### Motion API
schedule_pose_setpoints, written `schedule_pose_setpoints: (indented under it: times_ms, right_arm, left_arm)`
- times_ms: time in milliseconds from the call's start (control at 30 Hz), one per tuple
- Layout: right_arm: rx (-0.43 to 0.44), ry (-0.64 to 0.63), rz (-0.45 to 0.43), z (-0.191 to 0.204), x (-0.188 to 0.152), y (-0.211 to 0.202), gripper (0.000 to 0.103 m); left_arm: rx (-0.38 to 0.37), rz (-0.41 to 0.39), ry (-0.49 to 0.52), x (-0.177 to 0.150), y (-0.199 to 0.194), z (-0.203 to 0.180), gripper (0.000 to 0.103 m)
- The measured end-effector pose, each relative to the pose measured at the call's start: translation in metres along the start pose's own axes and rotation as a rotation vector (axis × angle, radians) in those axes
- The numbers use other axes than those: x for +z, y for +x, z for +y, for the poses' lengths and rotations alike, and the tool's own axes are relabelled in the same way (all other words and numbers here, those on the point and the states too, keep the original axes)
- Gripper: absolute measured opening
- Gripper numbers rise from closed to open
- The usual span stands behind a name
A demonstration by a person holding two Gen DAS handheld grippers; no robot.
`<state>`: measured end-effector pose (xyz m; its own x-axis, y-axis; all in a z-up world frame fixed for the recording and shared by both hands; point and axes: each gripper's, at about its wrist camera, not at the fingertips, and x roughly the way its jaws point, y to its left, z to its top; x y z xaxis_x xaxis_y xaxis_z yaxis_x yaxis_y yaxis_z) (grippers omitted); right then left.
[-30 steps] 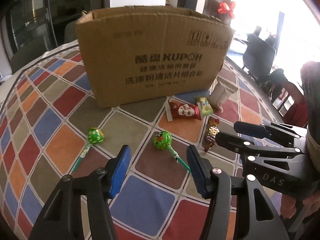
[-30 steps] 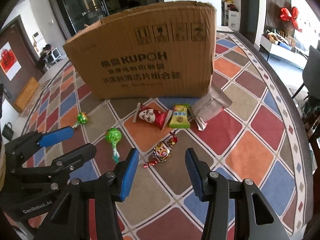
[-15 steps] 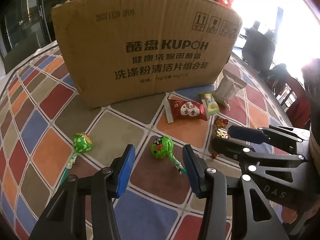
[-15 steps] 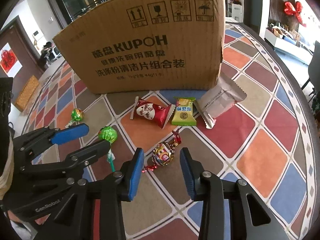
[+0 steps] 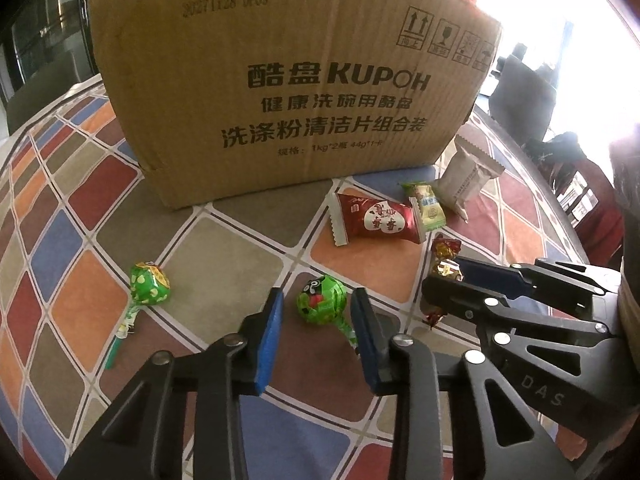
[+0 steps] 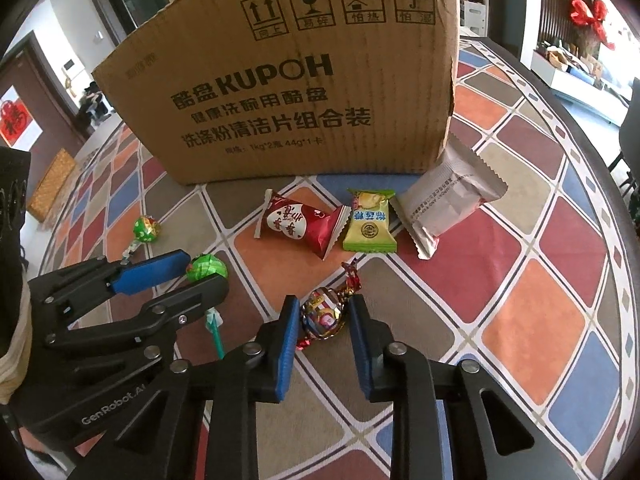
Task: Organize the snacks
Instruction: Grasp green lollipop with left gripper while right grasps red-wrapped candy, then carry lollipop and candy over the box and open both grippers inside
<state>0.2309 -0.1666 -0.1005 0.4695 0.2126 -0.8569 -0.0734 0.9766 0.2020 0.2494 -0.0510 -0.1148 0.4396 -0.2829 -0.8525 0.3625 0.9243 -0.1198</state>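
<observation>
While closing — both grippers (image 5: 318, 308) (image 6: 322, 316) (candies between).

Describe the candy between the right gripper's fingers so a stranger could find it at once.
Start at the big cardboard box; before it lie three flat packets. Nearer, between the closing right gripper, sits a twist-wrapped candy: round, shiny and multicoloured, unlike the green lollipops.

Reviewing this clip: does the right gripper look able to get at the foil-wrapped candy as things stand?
Probably yes. The right gripper already straddles the foil-wrapped candy, its jaws closing with the candy between them. Nothing lies in the way; the left gripper is off to the side, at the green lollipop.
</observation>
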Motion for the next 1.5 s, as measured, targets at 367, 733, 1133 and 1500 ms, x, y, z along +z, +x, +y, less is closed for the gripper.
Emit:
schedule_pose_setpoints:
  times_ms: [367,733,1133,1500]
  right_arm:
    - [-0.004,0.005,-0.023,-0.003,-0.001,-0.008,0.026]
    - [0.014,-0.008,-0.080,0.003,0.001,-0.033,0.026]
    - [0.025,-0.037,-0.192,0.014,0.011,-0.074,0.026]
    - [0.047,-0.063,-0.308,0.023,0.026,-0.115,0.026]
  left_arm:
    - [0.002,-0.017,-0.013,-0.002,-0.007,-0.007,0.026]
    - [0.007,-0.088,-0.041,-0.002,-0.041,-0.009,0.026]
    - [0.003,-0.199,-0.033,0.010,-0.087,-0.012,0.026]
    - [0.018,-0.333,0.015,0.031,-0.136,-0.020,0.026]
